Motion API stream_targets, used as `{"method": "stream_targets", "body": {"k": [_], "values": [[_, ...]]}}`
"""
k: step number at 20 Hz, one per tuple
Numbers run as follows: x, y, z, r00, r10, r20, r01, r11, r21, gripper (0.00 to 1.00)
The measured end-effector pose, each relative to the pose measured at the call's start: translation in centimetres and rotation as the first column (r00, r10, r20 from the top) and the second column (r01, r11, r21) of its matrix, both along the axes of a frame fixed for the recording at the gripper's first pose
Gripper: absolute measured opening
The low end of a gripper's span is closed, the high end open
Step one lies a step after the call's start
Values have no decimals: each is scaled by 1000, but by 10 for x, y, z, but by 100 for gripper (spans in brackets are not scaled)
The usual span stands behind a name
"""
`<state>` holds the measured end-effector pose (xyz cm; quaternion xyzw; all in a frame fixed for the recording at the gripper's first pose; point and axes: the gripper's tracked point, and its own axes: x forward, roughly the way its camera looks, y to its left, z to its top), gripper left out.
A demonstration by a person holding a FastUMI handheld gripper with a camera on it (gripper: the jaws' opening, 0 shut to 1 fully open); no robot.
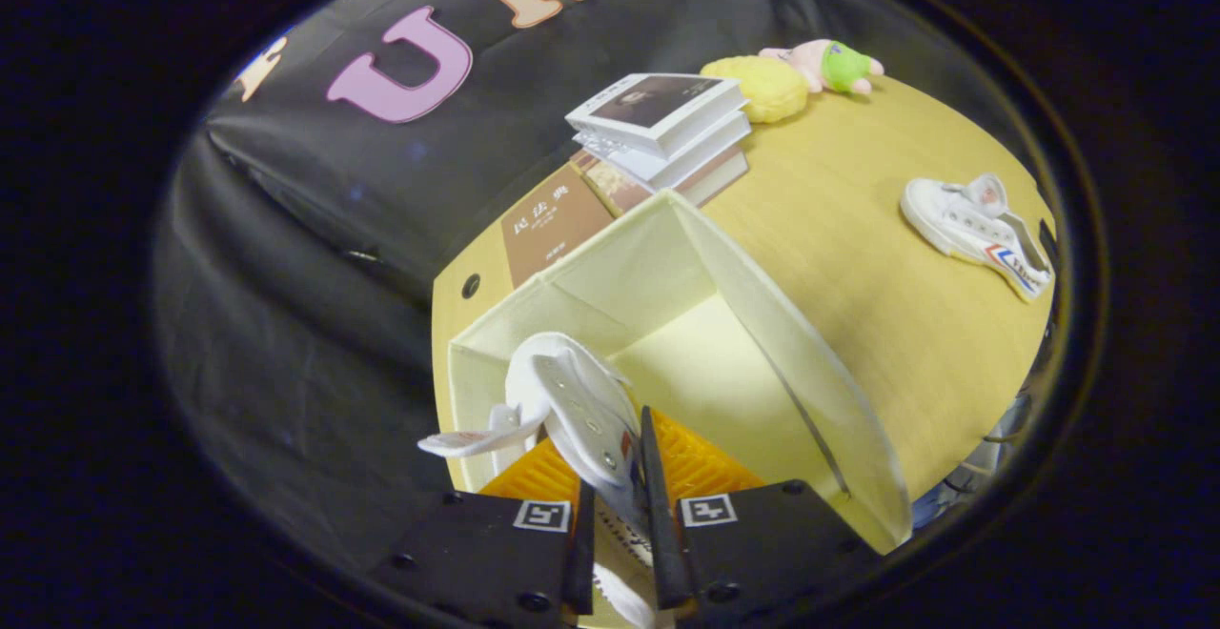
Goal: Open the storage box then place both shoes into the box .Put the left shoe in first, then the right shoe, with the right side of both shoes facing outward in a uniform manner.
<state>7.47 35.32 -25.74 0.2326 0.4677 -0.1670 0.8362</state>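
Now the gripper [620, 515] is closed on a white shoe [572, 405]; both fingers press on its upper part from the two sides, and the shoe hangs between them with its toe pointing away from the camera. This shoe is held over the near side of the storage box [667, 267], which is pale yellow and stands open, its inside bare. The lid [810, 391] is tilted outward on the right side of the box. Beyond the box, a stack of books [662, 124] lies on the wooden table [858, 276], and behind the books there are a yellow plush toy [758, 86] and a pink and green one [829, 65]. The second white shoe [977, 229], with red and blue stripes, lies on the table well apart from the box, to the right.
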Motion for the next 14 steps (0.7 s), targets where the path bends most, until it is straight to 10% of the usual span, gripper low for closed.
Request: {"method": "stream_targets", "body": {"k": [1,4,14], "values": [[-7,9,-5,999,37,-27,-36,999,25,35],[1,34,17,994,101,34,-104,989,104,100],[-26,-10,120,935,335,113,-346,932,105,100]]}}
